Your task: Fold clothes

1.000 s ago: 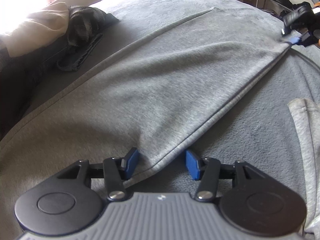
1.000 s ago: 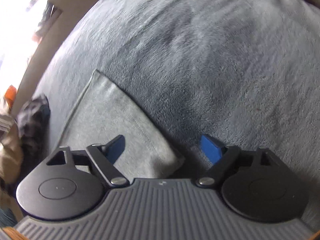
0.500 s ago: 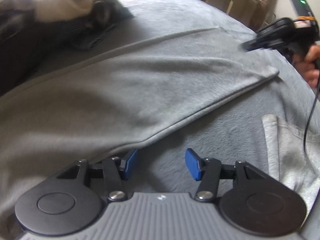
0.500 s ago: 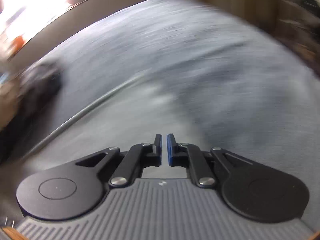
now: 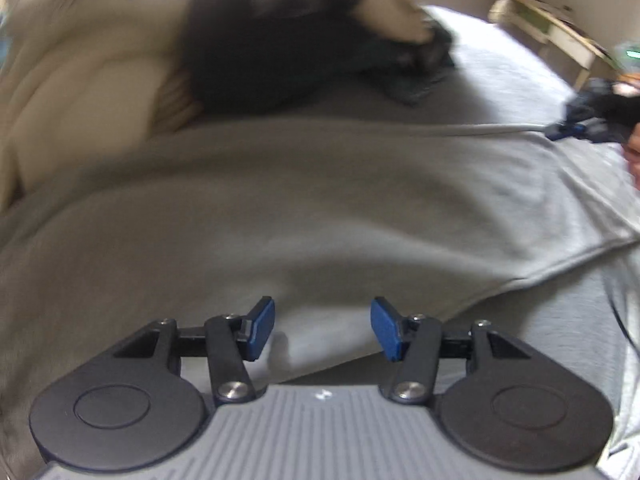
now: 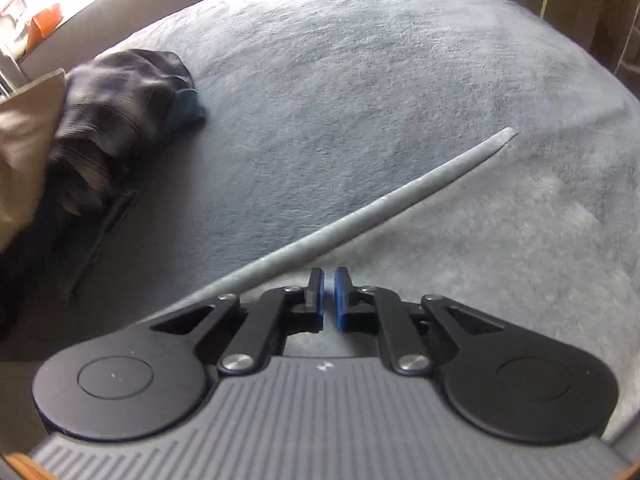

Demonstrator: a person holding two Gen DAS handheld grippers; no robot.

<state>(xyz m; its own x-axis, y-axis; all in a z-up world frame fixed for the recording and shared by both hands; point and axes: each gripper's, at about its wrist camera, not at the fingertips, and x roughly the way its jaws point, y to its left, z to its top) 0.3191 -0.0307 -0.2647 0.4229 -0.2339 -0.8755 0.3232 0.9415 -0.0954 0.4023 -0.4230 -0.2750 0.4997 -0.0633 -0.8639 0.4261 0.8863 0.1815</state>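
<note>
Garment (image 5: 320, 208), grey, lay spread on the bed (image 6: 360, 80); left tongs (image 5: 322, 330) hung released over its near edge, right tongs (image 6: 328, 300) clenched, empty, beside its far hem.

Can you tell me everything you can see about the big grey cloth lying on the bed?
The grey cloth looks like soft, thick sweatshirt fabric with a stitched hem along its edges. It lies spread out and mostly flat on the blue-grey blanket, with a few gentle wrinkles. Its far edge is a thin raised fold, and the right gripper looks to be right at that fold's end; the blur hides whether it pinches it. The open left gripper hangs over its near edge. What kind of garment it is isn't clear.
</note>
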